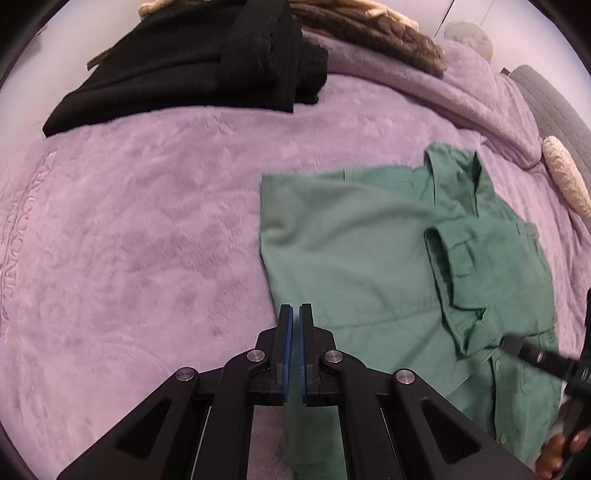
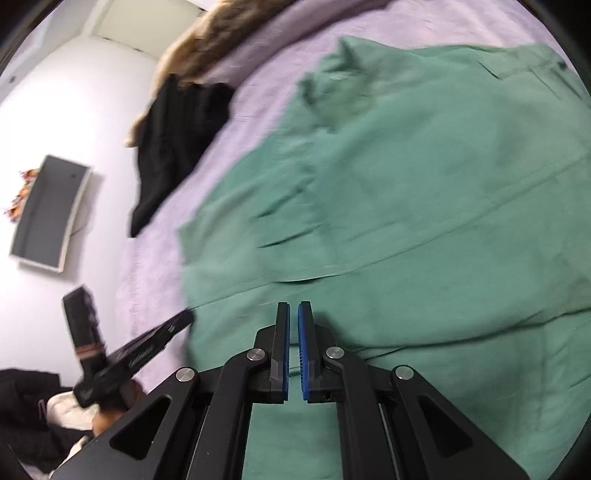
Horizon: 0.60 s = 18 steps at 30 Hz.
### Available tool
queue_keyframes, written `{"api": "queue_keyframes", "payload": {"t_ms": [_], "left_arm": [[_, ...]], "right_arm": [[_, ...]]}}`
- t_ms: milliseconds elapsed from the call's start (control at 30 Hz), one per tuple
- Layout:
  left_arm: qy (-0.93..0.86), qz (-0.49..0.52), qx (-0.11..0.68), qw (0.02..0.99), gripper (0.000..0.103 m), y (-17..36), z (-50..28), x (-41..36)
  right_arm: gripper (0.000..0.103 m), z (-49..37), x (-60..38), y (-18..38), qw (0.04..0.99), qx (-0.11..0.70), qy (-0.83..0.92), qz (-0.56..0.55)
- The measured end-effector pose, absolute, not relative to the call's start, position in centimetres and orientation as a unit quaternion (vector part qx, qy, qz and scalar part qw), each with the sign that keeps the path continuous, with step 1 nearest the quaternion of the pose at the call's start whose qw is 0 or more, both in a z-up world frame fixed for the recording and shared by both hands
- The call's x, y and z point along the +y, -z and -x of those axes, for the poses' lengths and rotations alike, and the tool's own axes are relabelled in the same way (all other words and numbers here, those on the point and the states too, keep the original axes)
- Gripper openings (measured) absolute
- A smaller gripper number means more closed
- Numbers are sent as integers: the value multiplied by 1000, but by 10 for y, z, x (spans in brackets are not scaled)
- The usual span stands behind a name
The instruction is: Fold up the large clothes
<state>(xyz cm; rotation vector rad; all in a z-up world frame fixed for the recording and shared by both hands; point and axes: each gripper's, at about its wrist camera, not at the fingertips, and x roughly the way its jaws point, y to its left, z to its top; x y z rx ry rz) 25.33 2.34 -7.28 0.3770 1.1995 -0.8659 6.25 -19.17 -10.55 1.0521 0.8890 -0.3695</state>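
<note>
A green button-up shirt (image 1: pixel 351 251) lies spread on a purple fleece blanket (image 1: pixel 147 221), collar toward the far right, with a sleeve folded across its front. My left gripper (image 1: pixel 295 310) is shut just over the shirt's near left edge; I see no cloth pinched between its blue pads. In the right wrist view the shirt (image 2: pixel 406 184) fills the picture, blurred. My right gripper (image 2: pixel 293 306) hovers above the shirt's hem, shut, with nothing between its fingers. The left gripper (image 2: pixel 184 317) shows at that view's lower left, its tip at the shirt's edge. The right gripper (image 1: pixel 509 341) reaches in over the shirt's right side.
A folded black garment (image 1: pixel 192 66) lies at the far end of the blanket, a brown furry throw (image 1: pixel 369 33) behind it. A patterned pillow (image 1: pixel 565 177) sits at the right edge. A dark screen (image 2: pixel 51 210) hangs on the wall, and clothes (image 2: pixel 29 406) are piled beside the bed.
</note>
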Motion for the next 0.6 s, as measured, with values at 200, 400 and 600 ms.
{"api": "queue_keyframes", "payload": {"t_ms": [200, 400, 600], "left_arm": [[359, -186, 560, 723, 3, 101, -236, 37], [331, -195, 571, 726, 4, 86, -230, 55], [312, -203, 576, 728, 4, 67, -205, 77]], "right_arm": [[6, -47, -180, 130, 723, 452, 156, -499], [6, -22, -175, 112, 711, 466, 157, -503], [6, 20, -180, 87, 705, 480, 170, -494]]}}
